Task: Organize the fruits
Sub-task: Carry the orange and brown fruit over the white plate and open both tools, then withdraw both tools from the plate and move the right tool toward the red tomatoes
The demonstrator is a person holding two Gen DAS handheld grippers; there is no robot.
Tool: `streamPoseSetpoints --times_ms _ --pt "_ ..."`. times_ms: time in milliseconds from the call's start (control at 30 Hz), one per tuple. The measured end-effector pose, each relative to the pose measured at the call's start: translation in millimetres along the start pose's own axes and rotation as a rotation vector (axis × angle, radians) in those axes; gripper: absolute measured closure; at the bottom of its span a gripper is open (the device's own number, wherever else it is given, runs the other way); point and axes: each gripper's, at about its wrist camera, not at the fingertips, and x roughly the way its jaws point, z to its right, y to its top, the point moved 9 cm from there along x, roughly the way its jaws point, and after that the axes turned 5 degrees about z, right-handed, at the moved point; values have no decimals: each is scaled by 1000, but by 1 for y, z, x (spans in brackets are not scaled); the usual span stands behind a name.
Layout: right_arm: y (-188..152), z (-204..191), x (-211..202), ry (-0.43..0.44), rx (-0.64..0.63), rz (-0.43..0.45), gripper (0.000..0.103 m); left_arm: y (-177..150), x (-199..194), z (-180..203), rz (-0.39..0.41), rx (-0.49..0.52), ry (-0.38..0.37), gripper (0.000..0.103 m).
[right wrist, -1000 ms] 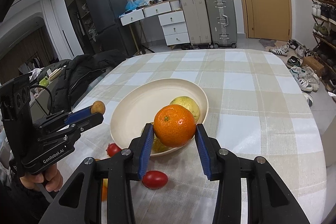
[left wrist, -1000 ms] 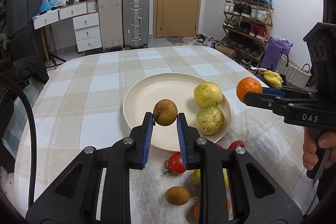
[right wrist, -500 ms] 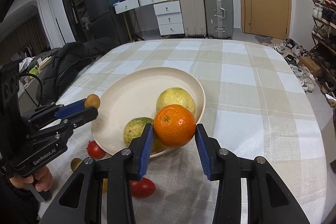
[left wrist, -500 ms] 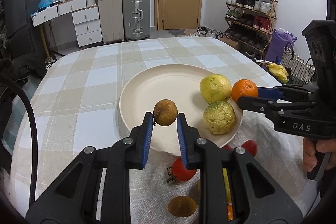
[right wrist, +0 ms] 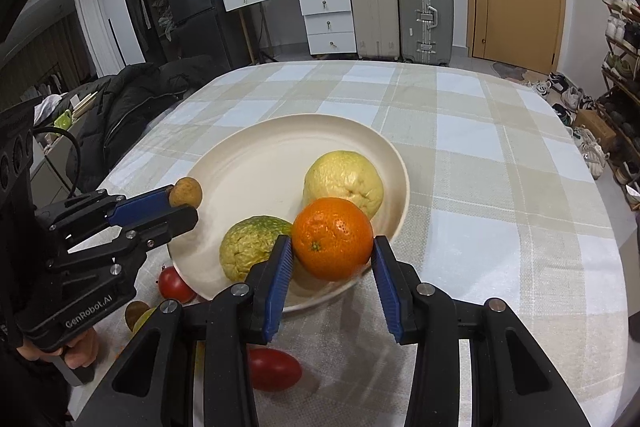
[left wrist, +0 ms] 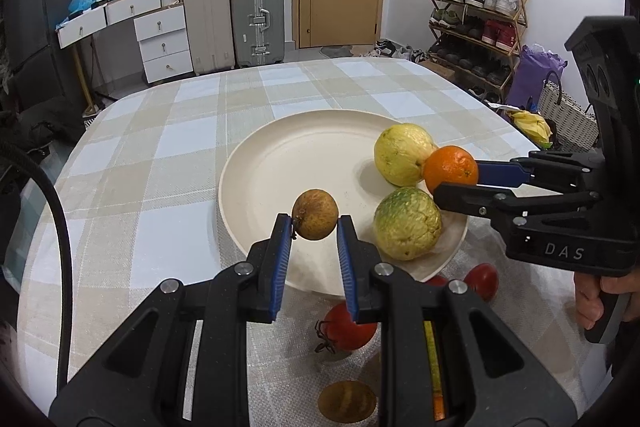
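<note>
A cream plate [left wrist: 280, 163] [right wrist: 248, 163] on the checked tablecloth holds a yellow citrus fruit [left wrist: 402, 154] [right wrist: 344, 179] and a green-yellow bumpy one [left wrist: 407, 223] [right wrist: 250, 247]. My left gripper [left wrist: 312, 231] [right wrist: 185, 203] is shut on a small brown fruit [left wrist: 315, 214] [right wrist: 185, 191], held over the plate's near rim. My right gripper [right wrist: 331, 254] [left wrist: 454, 181] is shut on an orange [right wrist: 332, 243] [left wrist: 450, 169], hanging over the plate's right side just beside the two citrus fruits.
Loose on the cloth near the plate lie red tomatoes [left wrist: 346, 327] [right wrist: 274, 369] [right wrist: 174, 283] and another brown fruit [left wrist: 347, 401]. Suitcases, drawers and a shoe rack stand beyond the table. A dark jacket [right wrist: 128, 107] lies past the table's left edge.
Both grippers have come forward and lower toward the plate, each still holding its fruit. The orange now hangs over the plate's rim, against the citrus fruits.
</note>
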Motion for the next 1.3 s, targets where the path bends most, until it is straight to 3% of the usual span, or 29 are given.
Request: streamPoseSetpoints --times_ms 433,533,667,800,867,933,1000,1100,1200,1300 --pt "1 -9 14 32 39 -26 62 -1 8 0 -22 -2 0 82" --pt "1 -9 12 75 93 -25 62 -1 8 -1 -18 -3 4 82" --pt "0 -9 10 57 78 -20 61 -1 5 0 -5 2 9 82" --pt "5 -9 -4 80 113 27 49 -2 1 0 1 -6 -1 81" --pt "6 -8 -13 67 110 44 40 -2 -3 0 9 -3 -1 75" --pt "7 -8 -22 71 118 64 17 -2 -9 -1 22 3 18 54" --pt "7 -6 -33 64 119 96 8 0 -19 -2 48 -6 16 41" --pt "6 -1 -49 53 122 133 1 1 -35 -5 75 -23 21 16" --pt "4 4 -62 50 128 146 0 2 -55 -9 121 -27 47 3" --pt "0 6 -72 37 117 149 0 2 -72 -13 141 -29 61 0"
